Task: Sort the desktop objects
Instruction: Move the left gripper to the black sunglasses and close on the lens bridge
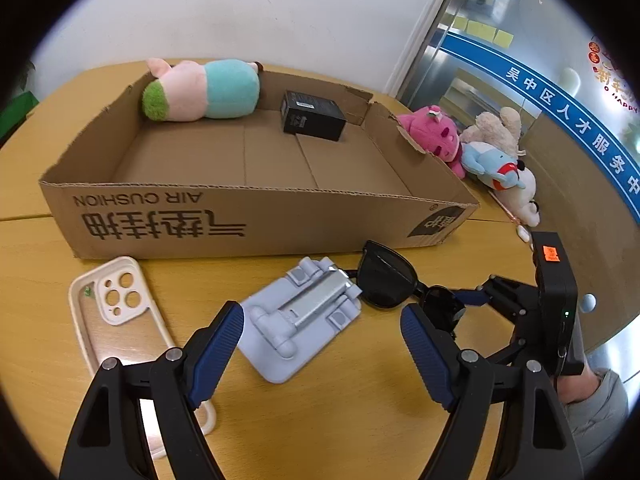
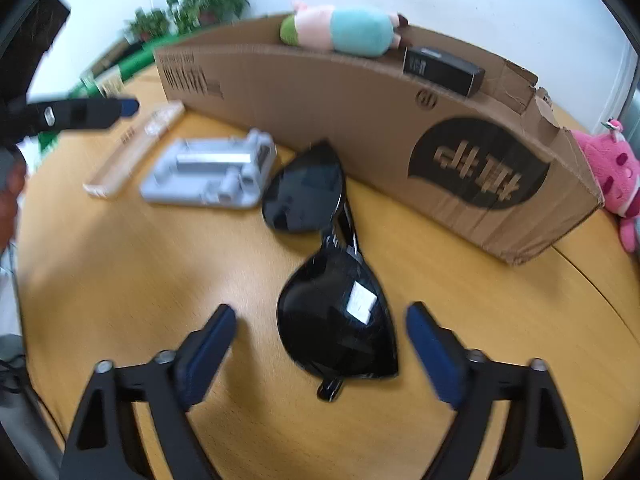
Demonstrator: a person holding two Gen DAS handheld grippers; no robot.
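A grey folded phone stand (image 1: 302,314) lies on the wooden table, between and just ahead of my open left gripper (image 1: 322,328). Black sunglasses (image 1: 386,282) lie to its right. In the right wrist view the sunglasses (image 2: 332,264) lie between the fingers of my open right gripper (image 2: 320,338), with one lens at the fingertips. A beige phone case (image 1: 114,316) lies at the left. The shallow cardboard box (image 1: 256,220) behind holds a pink-and-teal plush (image 1: 202,90) and a small black box (image 1: 312,116).
Several plush toys (image 1: 480,148) lie right of the cardboard box. My right gripper's body (image 1: 552,304) shows at the right in the left wrist view. The left gripper's finger (image 2: 80,114) reaches in at the left of the right wrist view. Plants stand behind.
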